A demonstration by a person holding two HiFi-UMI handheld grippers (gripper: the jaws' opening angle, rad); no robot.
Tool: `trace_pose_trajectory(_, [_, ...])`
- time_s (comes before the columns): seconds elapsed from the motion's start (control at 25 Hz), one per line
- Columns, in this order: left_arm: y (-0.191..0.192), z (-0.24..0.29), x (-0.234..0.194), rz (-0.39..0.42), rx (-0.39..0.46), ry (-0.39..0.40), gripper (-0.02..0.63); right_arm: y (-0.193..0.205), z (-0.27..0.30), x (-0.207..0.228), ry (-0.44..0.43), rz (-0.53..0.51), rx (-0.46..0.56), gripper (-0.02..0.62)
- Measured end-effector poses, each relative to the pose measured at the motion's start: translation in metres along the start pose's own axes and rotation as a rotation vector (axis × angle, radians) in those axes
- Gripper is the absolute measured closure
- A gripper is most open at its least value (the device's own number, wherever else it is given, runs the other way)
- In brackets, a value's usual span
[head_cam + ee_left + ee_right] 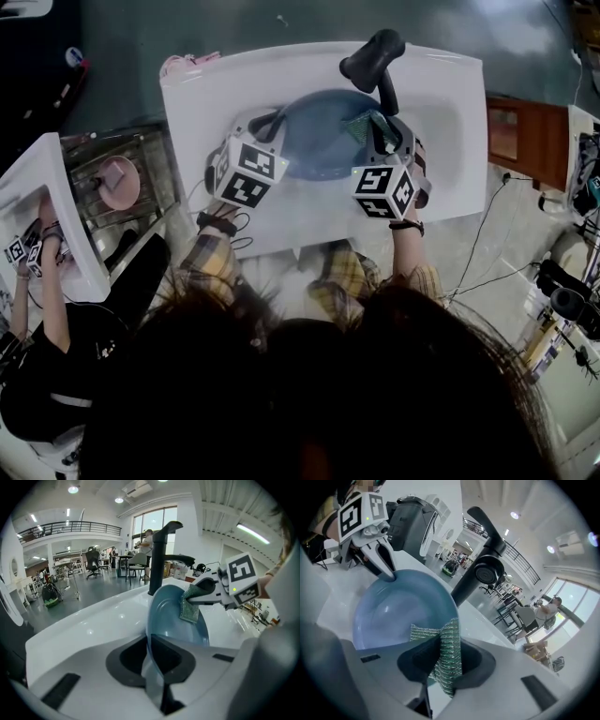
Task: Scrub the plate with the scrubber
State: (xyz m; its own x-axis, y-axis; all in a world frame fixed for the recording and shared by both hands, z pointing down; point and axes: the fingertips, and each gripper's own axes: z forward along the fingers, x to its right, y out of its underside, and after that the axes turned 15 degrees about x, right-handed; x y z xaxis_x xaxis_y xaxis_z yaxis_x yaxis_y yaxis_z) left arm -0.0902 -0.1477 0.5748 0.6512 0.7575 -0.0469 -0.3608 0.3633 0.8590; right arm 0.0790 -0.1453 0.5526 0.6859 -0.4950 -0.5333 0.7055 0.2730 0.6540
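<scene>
Blue plate (393,611) rim being clamped by left gripper (151,660) fingers; right gripper (440,667) fingers pinching green scrubber (190,607). Judging best: pressing it flat, circling whole face.

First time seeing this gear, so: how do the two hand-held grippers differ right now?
The left hand-held gripper pinches the blue plate by its rim, tilted over the sink; the right hand-held gripper clamps the green scrubber against the plate's face. Left's load is rigid, right's floppy. Both are shut.
</scene>
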Motion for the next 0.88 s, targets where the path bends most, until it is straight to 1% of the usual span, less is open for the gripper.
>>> trace_pose_trajectory(0.16, [0.003, 0.0, 0.004, -0.012, 0.001, 0.0, 0.578, -0.004, 0.005, 0.003, 0.048, 0.027, 0.015, 0.495])
trace_pose_trajectory(0.32, [0.004, 0.001, 0.004, -0.012, -0.005, -0.003, 0.578, -0.019, 0.012, 0.005, 0.096, 0.057, 0.062, 0.495])
trace_pose_trajectory(0.52, [0.004, 0.0, 0.006, -0.012, -0.01, 0.0, 0.577, -0.039, 0.02, 0.004, 0.14, 0.139, 0.127, 0.495])
trace_pose_trajectory(0.64, [0.004, 0.002, 0.006, -0.014, -0.008, 0.0, 0.577, -0.058, 0.027, -0.006, 0.122, 0.132, 0.167, 0.495])
trace_pose_trajectory(0.76, [0.004, 0.002, 0.005, -0.022, 0.0, -0.003, 0.577, -0.076, 0.033, -0.025, 0.063, 0.108, 0.193, 0.495])
trace_pose_trajectory(0.88, [0.003, 0.002, 0.003, -0.034, 0.008, -0.014, 0.577, -0.083, 0.036, -0.042, 0.008, 0.113, 0.19, 0.497])
